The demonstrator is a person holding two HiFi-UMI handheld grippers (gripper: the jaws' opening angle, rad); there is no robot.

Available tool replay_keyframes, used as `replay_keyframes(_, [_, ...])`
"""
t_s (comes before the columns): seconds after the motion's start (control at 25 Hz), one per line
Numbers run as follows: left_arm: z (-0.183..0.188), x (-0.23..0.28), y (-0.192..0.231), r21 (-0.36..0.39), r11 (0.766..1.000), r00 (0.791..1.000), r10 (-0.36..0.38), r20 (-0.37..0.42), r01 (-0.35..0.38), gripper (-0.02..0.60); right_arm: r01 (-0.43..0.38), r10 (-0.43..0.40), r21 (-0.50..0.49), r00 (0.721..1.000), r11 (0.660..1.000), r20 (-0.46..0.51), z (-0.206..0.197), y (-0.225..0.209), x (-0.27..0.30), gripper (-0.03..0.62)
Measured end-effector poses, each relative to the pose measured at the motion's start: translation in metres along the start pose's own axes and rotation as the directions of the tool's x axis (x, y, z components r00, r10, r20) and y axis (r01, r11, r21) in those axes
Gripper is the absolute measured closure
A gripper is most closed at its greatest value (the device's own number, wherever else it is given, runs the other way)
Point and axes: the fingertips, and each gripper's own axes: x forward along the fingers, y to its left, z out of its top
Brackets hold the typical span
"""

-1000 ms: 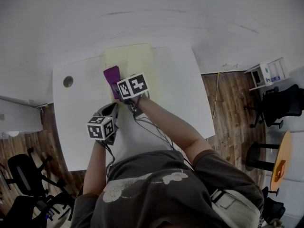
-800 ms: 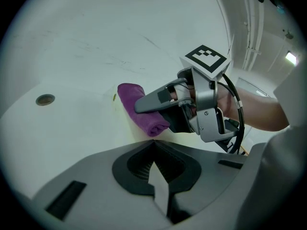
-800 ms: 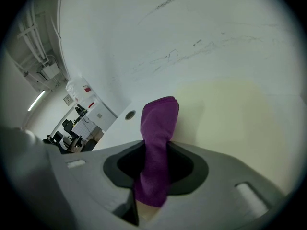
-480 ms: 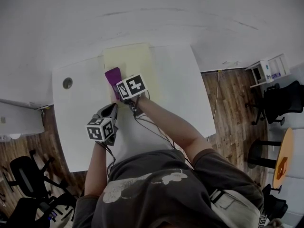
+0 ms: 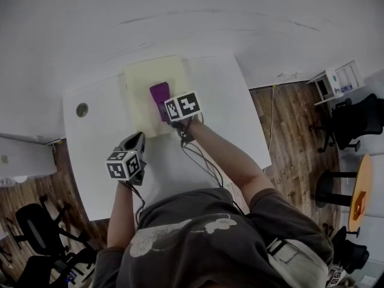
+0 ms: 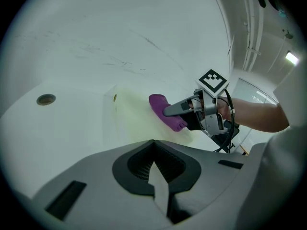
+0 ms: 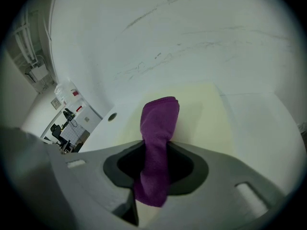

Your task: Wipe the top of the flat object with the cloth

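**Fingers of the right gripper (image 7: 151, 188) pinch the cloth (image 7: 159, 126) on the flat object (image 7: 204, 111)**

The right fingers are pressed onto a purple cloth. One folded end sits clamped between them and the rest reaches forward, lying on the pale yellow flat object. In the head view the right gripper (image 5: 165, 109) is over the near half of that object (image 5: 141, 80), with the cloth (image 5: 159, 92) touching its top towards the right-hand side. The object lies flat on the white surface (image 5: 231, 110), at the far edge by the wall.

The fingers of the left gripper (image 6: 160, 191) are pressed together with nothing between them. That gripper (image 5: 137, 139) is held over bare surface just off the object's near left corner and takes no part in the wiping.

As a judgement, the wipe is under way: the cloth is gripped and in contact with the top. How much has been covered cannot be told, since the top shows no dirt, streaks or damp marks. The far half and the left strip look like what is left to pass over.

As for writing, the cubes on both grippers carry only black-and-white square markers, with no letters. The cloth and the flat object are plain. A round hole (image 5: 81, 109) in the surface bears no label. The right gripper view shows small items in a room far off at the left, and the head view shows a shelf unit on the floor with blue print, but all are too small to read.
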Motion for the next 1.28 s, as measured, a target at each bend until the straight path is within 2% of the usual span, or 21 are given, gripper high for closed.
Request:
replay_keyframes(0.4, [0.000, 0.000, -0.001, 0.015, 1.000, 1.000, 0.003, 0.000, -0.003, 0.586, 0.100, -0.102, 0.069, 0.995, 0.993, 0.023, -0.008, -0.062, -0.033, 0.476])
replay_keyframes(0.8, [0.000, 0.000, -0.002, 0.010, 1.000, 1.000, 0.007, 0.000, -0.007, 0.586, 0.149, -0.159, 0.161, 0.986, 0.976, 0.051, -0.015, -0.101, -0.057, 0.476])
replay_keyframes(1.04, [0.001, 0.002, -0.005, 0.037, 0.999, 0.999, 0.029, -0.029, -0.028, 0.586, 0.114, -0.123, 0.136, 0.991, 0.984, 0.058, -0.010, -0.083, -0.060, 0.477])
replay_keyframes(1.28, [0.004, -0.004, -0.002, 0.053, 0.997, 0.999, 0.049, -0.020, -0.048, 0.586, 0.033, -0.037, 0.058, 0.997, 0.998, 0.074, 0.000, -0.030, -0.057, 0.477])
